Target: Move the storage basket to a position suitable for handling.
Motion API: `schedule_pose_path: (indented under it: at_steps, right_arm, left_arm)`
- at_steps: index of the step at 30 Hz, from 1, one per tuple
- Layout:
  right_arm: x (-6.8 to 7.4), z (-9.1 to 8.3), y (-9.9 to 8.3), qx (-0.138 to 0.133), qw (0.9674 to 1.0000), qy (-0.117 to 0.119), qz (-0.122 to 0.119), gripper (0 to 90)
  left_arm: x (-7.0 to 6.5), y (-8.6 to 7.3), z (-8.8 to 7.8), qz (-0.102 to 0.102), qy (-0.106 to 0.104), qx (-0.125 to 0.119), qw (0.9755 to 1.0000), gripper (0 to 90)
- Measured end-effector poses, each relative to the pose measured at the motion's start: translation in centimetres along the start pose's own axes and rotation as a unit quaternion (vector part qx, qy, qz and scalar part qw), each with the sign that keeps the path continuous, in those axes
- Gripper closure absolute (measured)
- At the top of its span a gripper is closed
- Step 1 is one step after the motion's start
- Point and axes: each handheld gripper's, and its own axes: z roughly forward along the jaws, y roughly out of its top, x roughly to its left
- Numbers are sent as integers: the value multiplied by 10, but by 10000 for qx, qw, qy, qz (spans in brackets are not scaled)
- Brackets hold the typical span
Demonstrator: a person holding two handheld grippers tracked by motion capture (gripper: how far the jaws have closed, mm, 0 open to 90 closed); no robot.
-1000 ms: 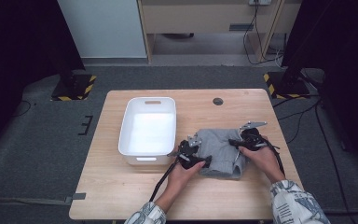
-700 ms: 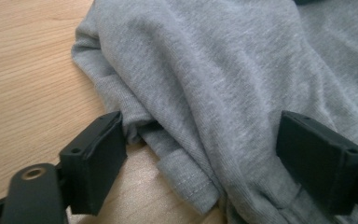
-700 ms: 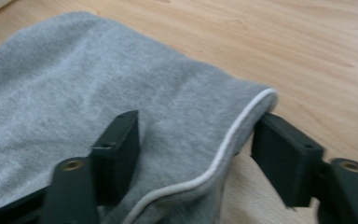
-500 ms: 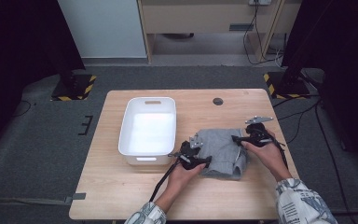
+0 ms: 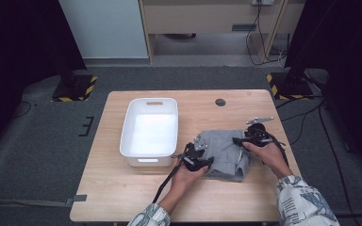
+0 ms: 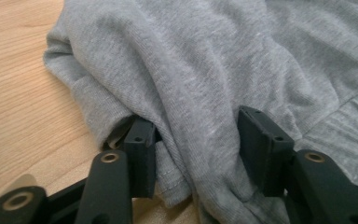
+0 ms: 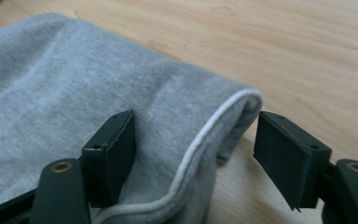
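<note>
A folded grey garment (image 5: 224,147) lies on the wooden table (image 5: 132,197), right of centre. My left gripper (image 5: 207,162) sits at its near-left corner. In the left gripper view a bunched fold of the garment (image 6: 191,70) fills the gap of that gripper (image 6: 198,135), whose jaws have just been closing on it, one jaw tucked under a flap. My right gripper (image 5: 238,140) is at the garment's right edge. In its own view the right gripper (image 7: 193,135) is open, its jaws having just closed a little. They straddle the garment (image 7: 74,84) at its white-piped edge, with a gap beside one jaw.
A white plastic bin (image 5: 125,136) stands left of the garment, close to the left hand. A dark round grommet (image 5: 220,102) sits in the tabletop at the back. Bare wood runs along the near edge and the far right side.
The right hand has shifted slightly along the garment's right edge. The left hand has stayed at the near-left corner. The garment lies much as before.
</note>
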Motion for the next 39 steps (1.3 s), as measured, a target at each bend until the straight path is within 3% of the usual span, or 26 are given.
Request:
schedule_pose_path:
  at_steps: [5,12,16,30,39]
  right_arm:
    - [-1,0,-4,6,9996,273,112,434]
    - [8,-5,-6,-3,9990,289,-335,617]
    - [13,-8,-6,16,9988,198,-455,703]
    - [25,-23,-1,78,9967,1,-811,764]
    - [26,-32,1,-16,9963,-3,-863,767]
  left_arm:
    - [0,0,0,3,-45,3,10000,543]
    - [-1,0,-1,-58,-211,13,9998,669]
    - [-3,1,-2,19,-197,12,9998,730]
    - [-6,4,-10,156,-66,38,9998,796]
    - [-8,11,-17,241,-42,-18,9997,800]
